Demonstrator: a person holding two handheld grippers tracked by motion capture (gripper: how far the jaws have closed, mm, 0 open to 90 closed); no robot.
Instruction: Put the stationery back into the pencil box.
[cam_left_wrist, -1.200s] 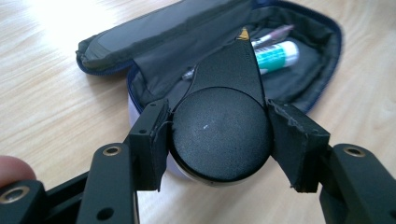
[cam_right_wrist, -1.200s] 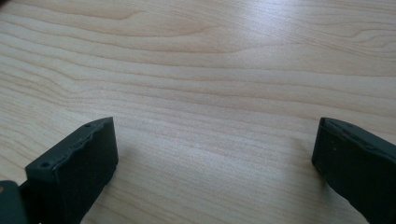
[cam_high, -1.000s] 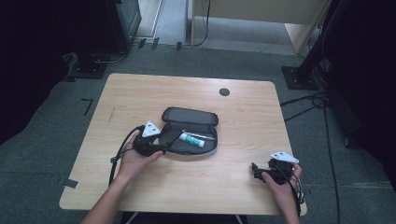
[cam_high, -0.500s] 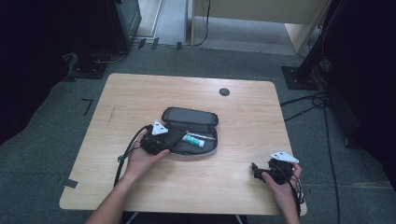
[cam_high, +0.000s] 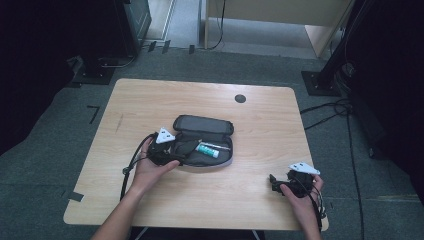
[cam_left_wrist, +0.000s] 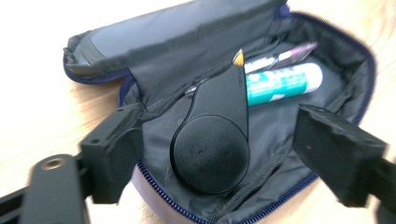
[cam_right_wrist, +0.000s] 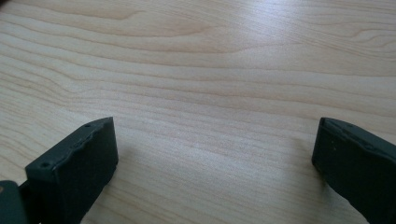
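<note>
Inside the open black fabric zip pouch (cam_left_wrist: 140, 70), beside the green-white tube (cam_left_wrist: 285, 84), the black teardrop-shaped plastic tool (cam_left_wrist: 212, 140) now lies released; left gripper (cam_left_wrist: 219, 154) has moved in, jaws spread, so packing's progressing. Right gripper (cam_right_wrist: 215, 154) idles, spread too.

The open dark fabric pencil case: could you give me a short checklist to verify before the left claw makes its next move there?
1. Dark fabric zip pencil case unzipped, lid folded back: ok.
2. Left claw open, jaws either side of the black round-ended tool: ok.
3. Black tool gripped: not ok, jaws apart from it.
4. Green-and-white tube lies inside, beyond the tool: ok.
5. Right claw open over the bare wooden table, away from the case: ok.
6. What lies under the tool: cannot tell.
</note>
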